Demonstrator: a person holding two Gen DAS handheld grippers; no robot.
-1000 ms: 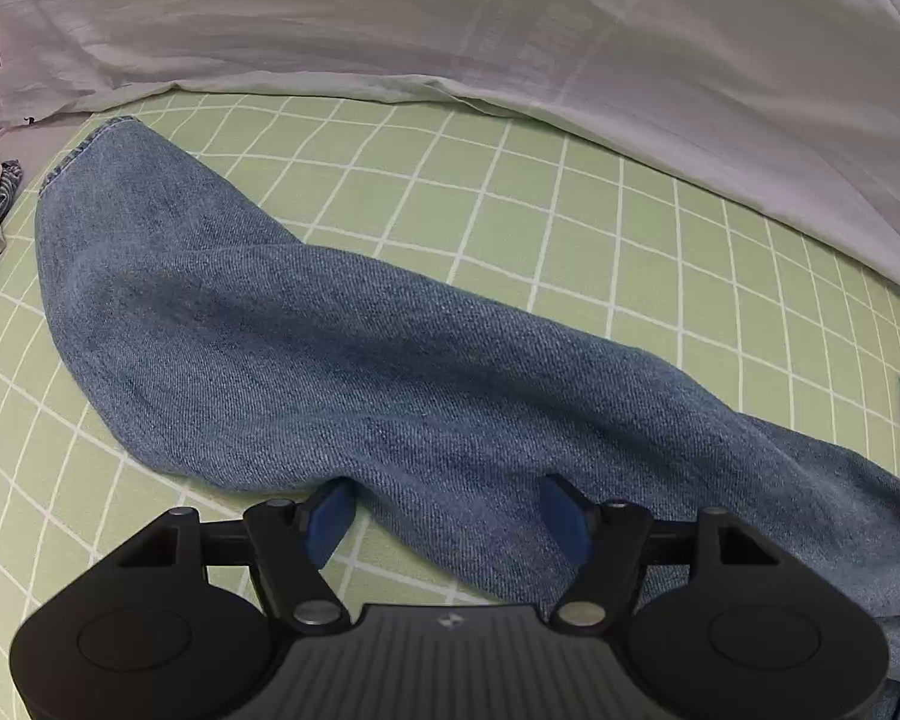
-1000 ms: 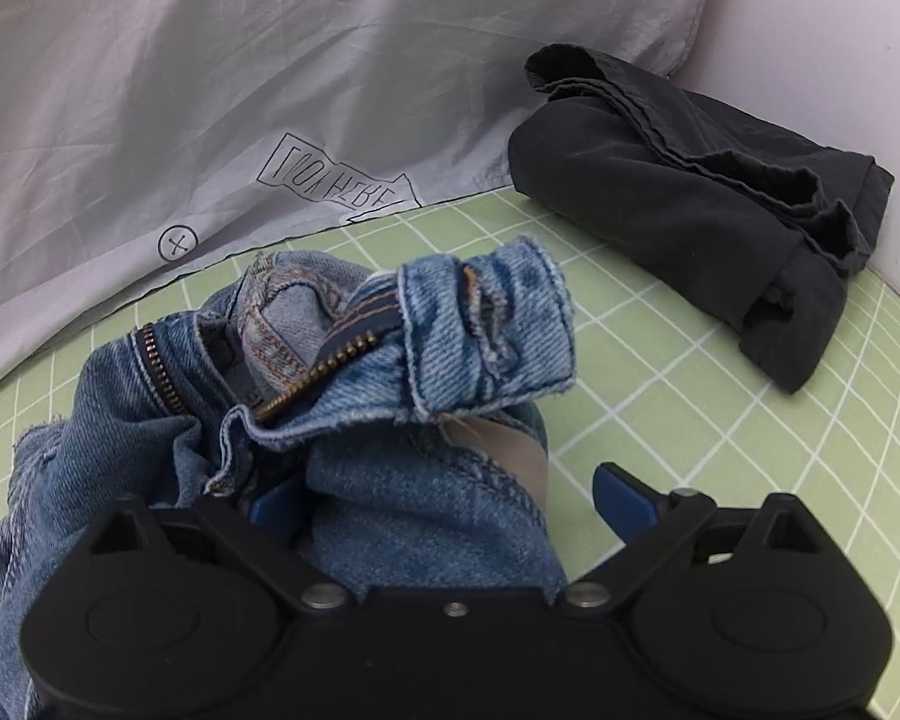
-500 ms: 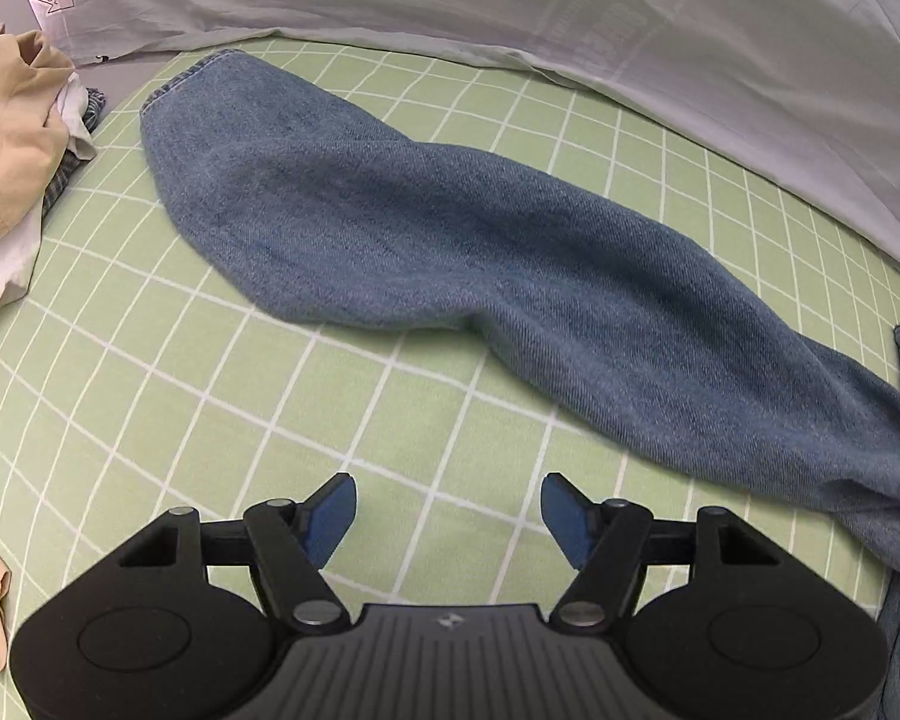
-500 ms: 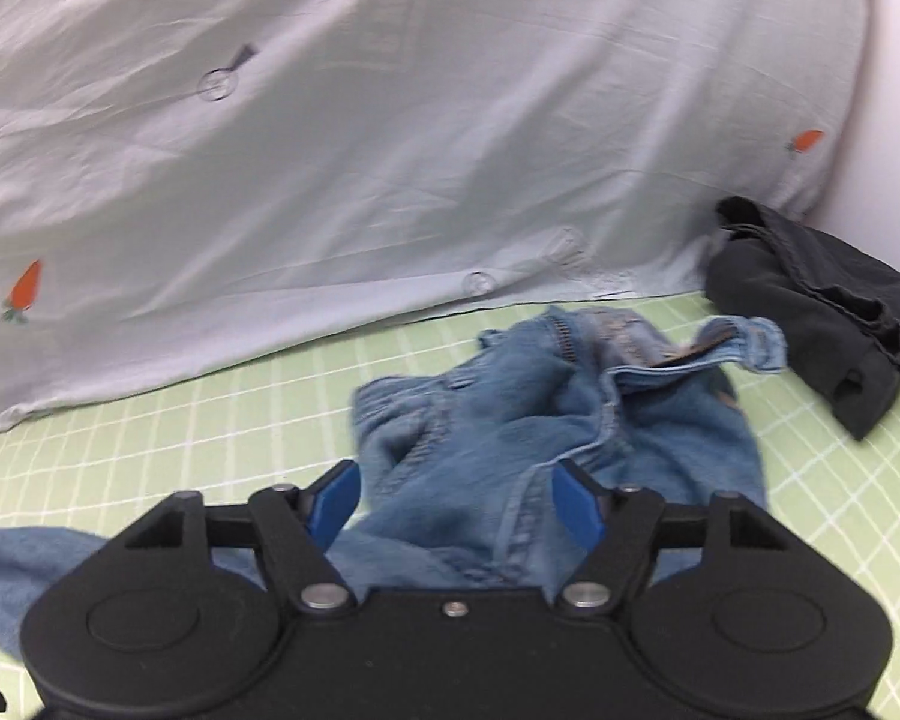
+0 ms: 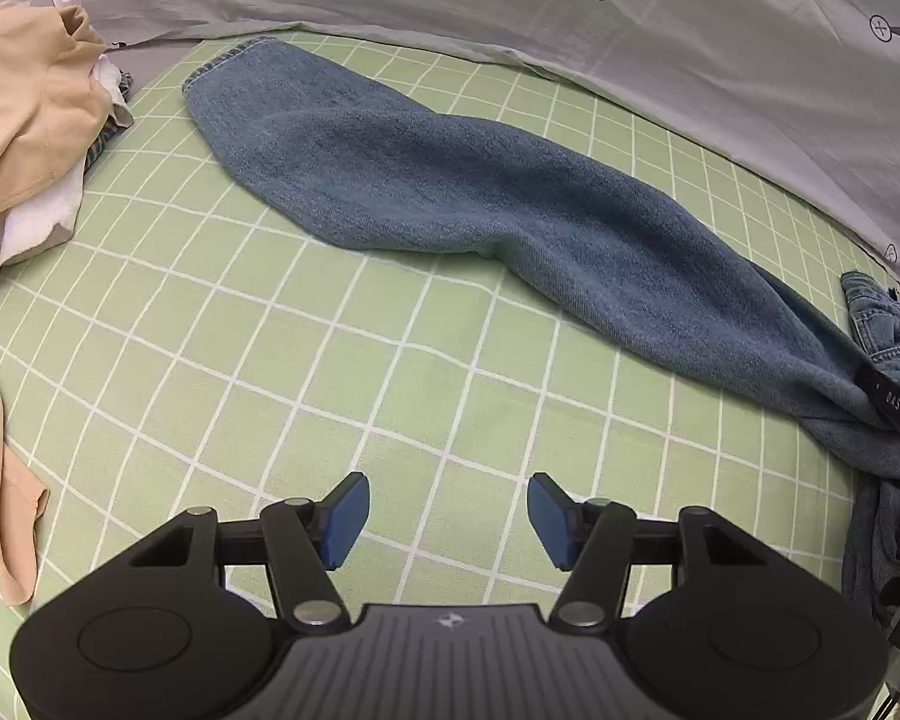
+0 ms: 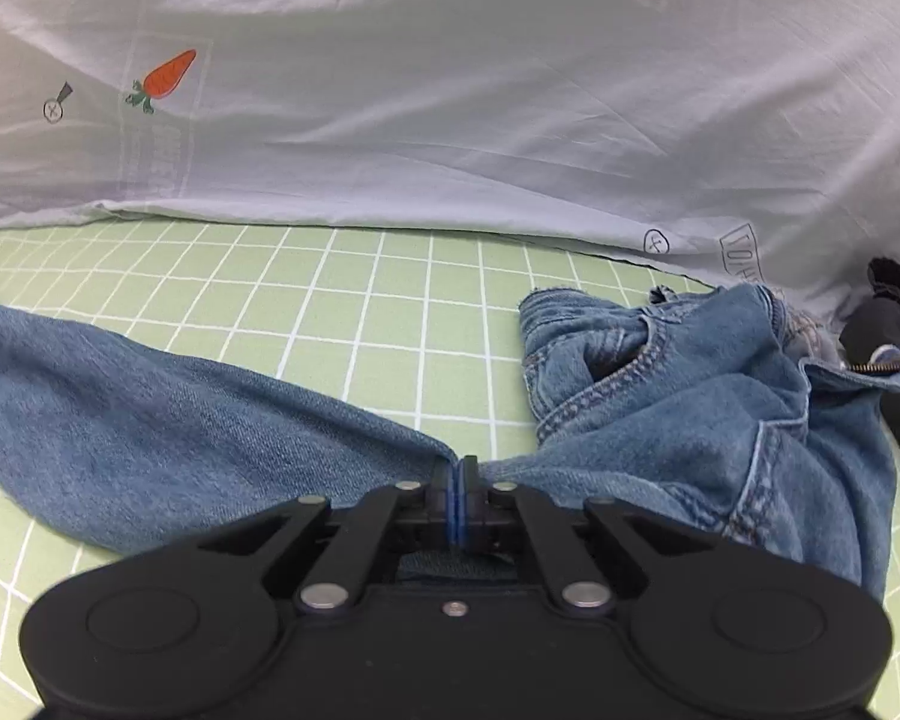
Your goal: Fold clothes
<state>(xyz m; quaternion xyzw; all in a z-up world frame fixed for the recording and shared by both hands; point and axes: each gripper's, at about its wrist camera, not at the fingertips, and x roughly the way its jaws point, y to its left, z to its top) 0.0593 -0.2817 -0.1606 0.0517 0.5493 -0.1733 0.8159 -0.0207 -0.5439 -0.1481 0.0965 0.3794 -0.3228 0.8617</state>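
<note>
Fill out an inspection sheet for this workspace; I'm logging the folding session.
Surface: green sheet with a white grid, lightly wrinkled.
Job's things: blue denim jeans, one leg stretched out flat, waist bunched.
Clutter: beige and white garment pile; crumpled black garment.
Grippers: left claw open over bare sheet, holding nothing; right claw shut on the jeans near the crotch.
Cables: nothing seen.
Surroundings: grey carrot-print bedding along the far edge.
</note>
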